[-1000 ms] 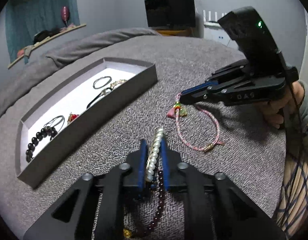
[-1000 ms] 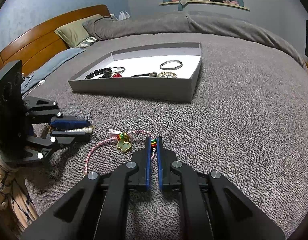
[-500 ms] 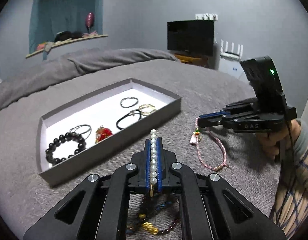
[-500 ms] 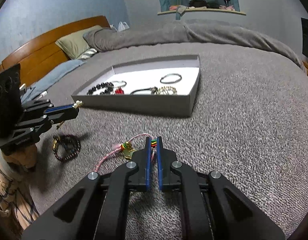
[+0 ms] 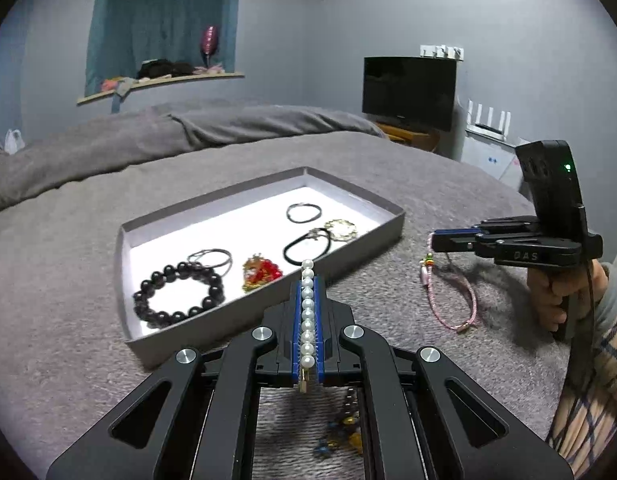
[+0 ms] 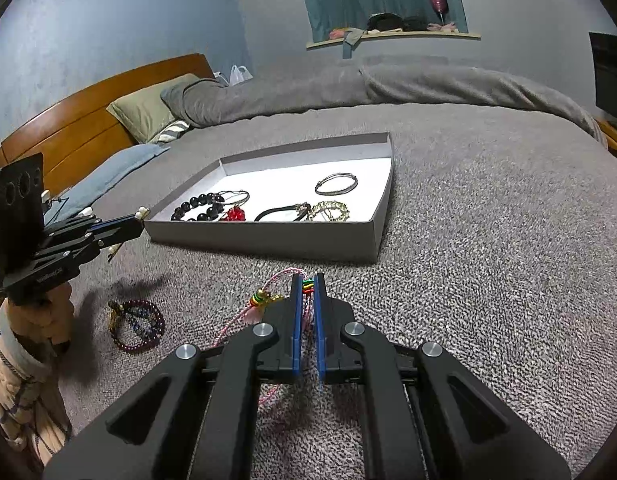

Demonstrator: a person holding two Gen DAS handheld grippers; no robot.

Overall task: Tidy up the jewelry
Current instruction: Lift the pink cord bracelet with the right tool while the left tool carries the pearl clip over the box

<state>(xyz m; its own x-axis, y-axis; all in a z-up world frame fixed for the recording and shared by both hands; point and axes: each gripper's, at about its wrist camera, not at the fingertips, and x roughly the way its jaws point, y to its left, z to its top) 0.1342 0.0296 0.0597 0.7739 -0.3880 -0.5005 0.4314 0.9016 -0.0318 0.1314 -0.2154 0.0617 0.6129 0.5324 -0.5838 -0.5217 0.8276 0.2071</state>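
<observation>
My left gripper (image 5: 307, 280) is shut on a pearl bracelet (image 5: 307, 312) and holds it above the bed, just short of the grey tray's near wall (image 5: 244, 316). The tray holds a black bead bracelet (image 5: 178, 294), a red charm (image 5: 262, 272), black cords and a gold chain (image 5: 340, 229). My right gripper (image 6: 307, 280) is shut on a pink cord bracelet (image 6: 284, 278) and has it lifted off the blanket; it also shows in the left wrist view (image 5: 452, 304). The left gripper appears at the left of the right wrist view (image 6: 138, 216).
A dark red bead bracelet (image 6: 136, 324) lies on the grey blanket to the left, below the left gripper. Pillows and a wooden headboard (image 6: 80, 128) stand far left. A dark screen (image 5: 408, 92) stands beyond the bed.
Both grippers rose from the blanket, each with its bracelet. The left gripper swung to face the tray with the pearls. The pink cord now hangs from the right gripper.
</observation>
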